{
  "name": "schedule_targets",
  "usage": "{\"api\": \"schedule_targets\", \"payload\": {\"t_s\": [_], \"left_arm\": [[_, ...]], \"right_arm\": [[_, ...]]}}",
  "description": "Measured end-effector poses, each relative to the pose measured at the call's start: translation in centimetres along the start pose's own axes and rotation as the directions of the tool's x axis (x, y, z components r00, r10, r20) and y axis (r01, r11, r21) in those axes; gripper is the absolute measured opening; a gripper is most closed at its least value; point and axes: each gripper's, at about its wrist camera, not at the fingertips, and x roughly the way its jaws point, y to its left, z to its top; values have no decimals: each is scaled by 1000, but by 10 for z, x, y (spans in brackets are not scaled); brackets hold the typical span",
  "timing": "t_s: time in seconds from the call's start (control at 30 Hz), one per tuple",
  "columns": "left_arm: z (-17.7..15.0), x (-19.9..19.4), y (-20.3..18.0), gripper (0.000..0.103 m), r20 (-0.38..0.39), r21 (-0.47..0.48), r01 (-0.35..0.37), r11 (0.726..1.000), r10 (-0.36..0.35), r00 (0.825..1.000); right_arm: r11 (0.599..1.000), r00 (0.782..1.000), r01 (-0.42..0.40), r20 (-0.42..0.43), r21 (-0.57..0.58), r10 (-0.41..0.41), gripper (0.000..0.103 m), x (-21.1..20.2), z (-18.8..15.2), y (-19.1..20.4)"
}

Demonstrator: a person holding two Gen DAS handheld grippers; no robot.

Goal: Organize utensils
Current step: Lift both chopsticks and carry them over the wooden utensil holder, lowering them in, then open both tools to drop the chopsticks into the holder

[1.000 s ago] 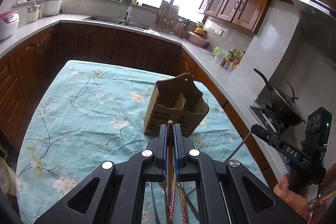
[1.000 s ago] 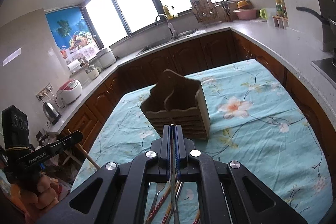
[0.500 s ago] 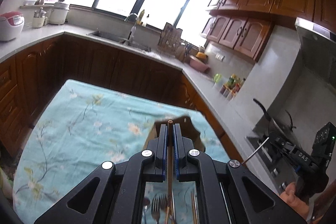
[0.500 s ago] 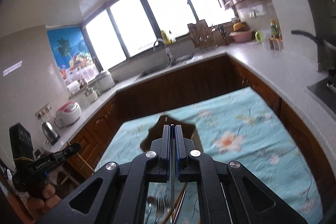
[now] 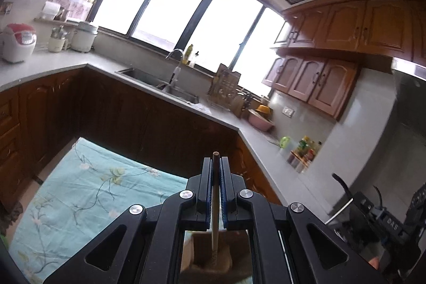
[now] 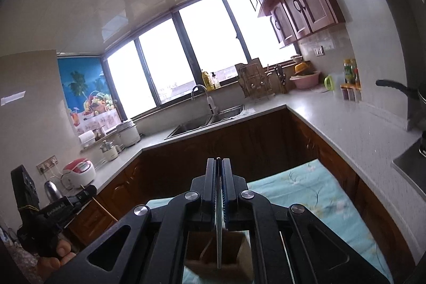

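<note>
While the left gripper [image 5: 216,164] is pinching a light, stiff wooden chopstick [image 5: 215,225] mid-shaft, the right gripper [image 6: 218,164] is clamping a thin, slippery metal utensil handle [image 6: 218,238]. Both are hanging over the wooden utensil holder [image 6: 239,252].

Chopstick [image 5: 215,206]: thin, pale wood with a darker tip, stood upright, lower end inside the holder.
Metal utensil [image 6: 218,230]: slim, flat, silvery, upright, lower end down in the holder; kind could not be told.
Holder [image 6: 241,249]: brown wooden caddy with open-topped compartments, stood on a teal floral cloth [image 6: 306,190].
</note>
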Motion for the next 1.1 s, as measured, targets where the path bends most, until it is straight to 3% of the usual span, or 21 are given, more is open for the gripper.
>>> {"api": "schedule_targets", "payload": {"t_s": [0.27, 0.47, 0.63, 1.0, 1.1], "left_arm": [[-57, 86, 13, 4, -81, -37, -39, 999, 36, 996], [-82, 129, 19, 4, -111, -40, -57, 998, 53, 992], [-73, 153, 15, 4, -138, -22, -60, 998, 56, 989], [-55, 152, 10, 7, -193, 17, -51, 999, 54, 980], [-48, 145, 14, 18, -203, 14, -48, 999, 50, 978]], "right_arm": [[998, 998, 21, -68, 53, -17, 3, 56, -38, -25], [994, 991, 39, -129, 105, -25, 4, 80, -73, -48], [991, 988, 39, -153, 130, -19, 4, 91, -83, -54], [991, 985, 36, -172, 128, -14, 7, 93, -84, -52], [990, 984, 36, -178, 133, -12, 9, 94, -85, -52]]}}
